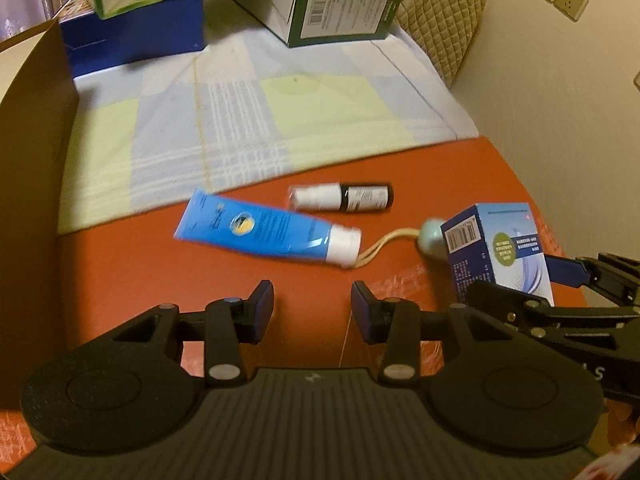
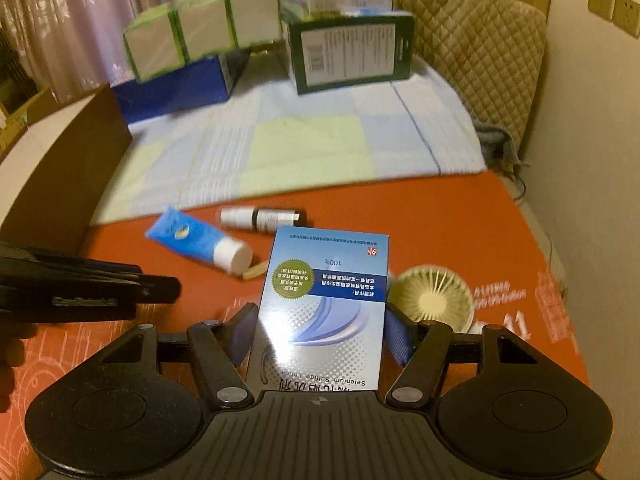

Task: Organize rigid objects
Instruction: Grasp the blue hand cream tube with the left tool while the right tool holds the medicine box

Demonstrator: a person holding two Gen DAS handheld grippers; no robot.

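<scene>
Gripping the lotion box (image 2: pixel 320 304), right claw (image 2: pixel 320 334).

One blue tube (image 1: pixel 264 229) and one small bottle (image 1: pixel 342 197) lie ahead of the left jaws; one blue-and-white carton (image 2: pixel 320 304) stands between the right jaws, one small fan (image 2: pixel 434 300) just right of them; far beyond, one blue box (image 1: pixel 134 38), one green box (image 1: pixel 340 4), one green-edged three-pack (image 2: pixel 202 32)
</scene>
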